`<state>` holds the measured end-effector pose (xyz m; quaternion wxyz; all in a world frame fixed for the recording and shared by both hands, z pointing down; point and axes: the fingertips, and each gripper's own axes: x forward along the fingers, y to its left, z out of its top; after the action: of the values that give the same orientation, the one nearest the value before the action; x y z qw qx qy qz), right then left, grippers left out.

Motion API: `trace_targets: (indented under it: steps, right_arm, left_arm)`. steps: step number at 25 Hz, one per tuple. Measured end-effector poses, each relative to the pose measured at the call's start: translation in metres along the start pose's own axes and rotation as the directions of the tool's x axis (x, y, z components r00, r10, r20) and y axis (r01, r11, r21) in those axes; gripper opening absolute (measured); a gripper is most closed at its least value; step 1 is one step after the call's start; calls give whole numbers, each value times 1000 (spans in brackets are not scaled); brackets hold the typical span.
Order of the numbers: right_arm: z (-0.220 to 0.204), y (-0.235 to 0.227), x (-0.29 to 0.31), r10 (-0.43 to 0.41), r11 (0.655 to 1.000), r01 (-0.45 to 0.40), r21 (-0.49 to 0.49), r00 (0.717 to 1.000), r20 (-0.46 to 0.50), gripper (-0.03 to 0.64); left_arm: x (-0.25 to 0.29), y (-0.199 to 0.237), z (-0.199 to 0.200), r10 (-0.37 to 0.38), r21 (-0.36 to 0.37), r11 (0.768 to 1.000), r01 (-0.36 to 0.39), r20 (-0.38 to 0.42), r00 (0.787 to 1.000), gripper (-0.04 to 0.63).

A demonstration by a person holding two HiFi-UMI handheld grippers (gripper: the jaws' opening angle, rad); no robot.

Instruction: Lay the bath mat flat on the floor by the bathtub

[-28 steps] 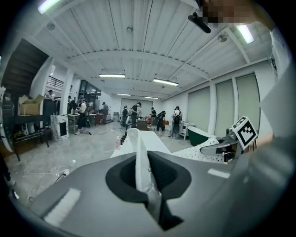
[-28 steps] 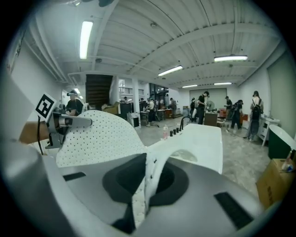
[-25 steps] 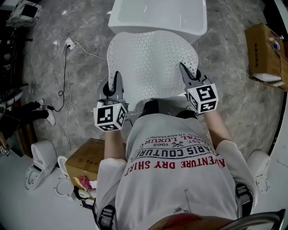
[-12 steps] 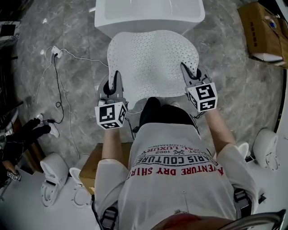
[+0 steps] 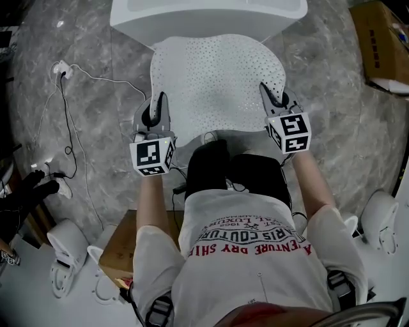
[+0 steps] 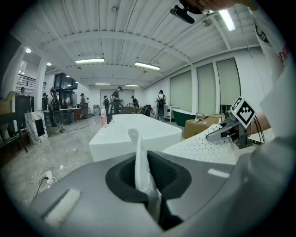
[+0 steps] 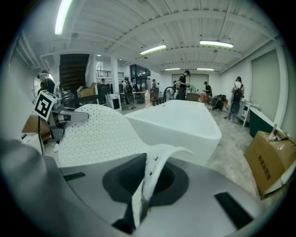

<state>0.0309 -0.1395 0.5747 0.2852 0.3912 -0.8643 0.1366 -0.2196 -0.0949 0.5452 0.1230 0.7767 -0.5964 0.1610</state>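
A white perforated bath mat (image 5: pixel 214 80) hangs stretched between both grippers, its far edge close to the white bathtub (image 5: pixel 204 19) at the top of the head view. My left gripper (image 5: pixel 155 110) is shut on the mat's near left edge, which shows as a white strip (image 6: pixel 141 169) pinched between its jaws. My right gripper (image 5: pixel 271 99) is shut on the near right edge, where a curled white flap (image 7: pixel 155 169) sticks out of its jaws. Across the mat (image 7: pixel 95 134), the right gripper view shows the left gripper (image 7: pixel 69 116). The bathtub (image 6: pixel 134 136) stands just beyond.
Grey marbled floor (image 5: pixel 96 153) lies around the tub. A white cable with a power strip (image 5: pixel 61 67) runs at the left. Cardboard boxes stand at the upper right (image 5: pixel 386 45) and near the person's feet (image 5: pixel 118 246). White fixtures lie at lower left (image 5: pixel 64 255) and right (image 5: pixel 380 220).
The view has shifted toward the tub. Both grippers, still shut on the mat, have carried it forward, so its far edge now reaches the bathtub's side.
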Motion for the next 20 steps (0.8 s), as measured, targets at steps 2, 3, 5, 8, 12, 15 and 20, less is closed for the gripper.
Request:
trace_targets:
  steps: [2,3,5,8,12,15,20]
  right_arm:
    - [-25,-8,22,-8,1000,8,12,1000,-1,15]
    - [-37,-11,33,-8,1000,8,17,1000,0,15]
    - [-64,-16,55,-5,1000,5,21,1000,3,15]
    - [-105,-22,88,0,1000,0,11,1000,1,15]
    - [-153,-28,131,-11,1000,11,2,1000,1,15]
    - [-184,-34,156,-19,1000,19,0,1000,-3,15]
    - [-227,-42,194,-44,999,44,-6,999,-5,15]
  left_arm:
    - [19,1,-31,4,4,1000,-4,-7,1000,18]
    - [28,1,-45,5,7,1000,-5,-8,1000,19]
    - [47,0,-75,7,20,1000,-7,-9,1000,20]
    - [76,-1,-118,3,30,1000,-3,-7,1000,20]
    - [112,4,-172,-6,46,999,6,-8,1000,20]
    - [133,7,-209,-3,65,998,3,-12,1000,20]
    - [160,13,-250,-17,112,994,17,-4,1000,20]
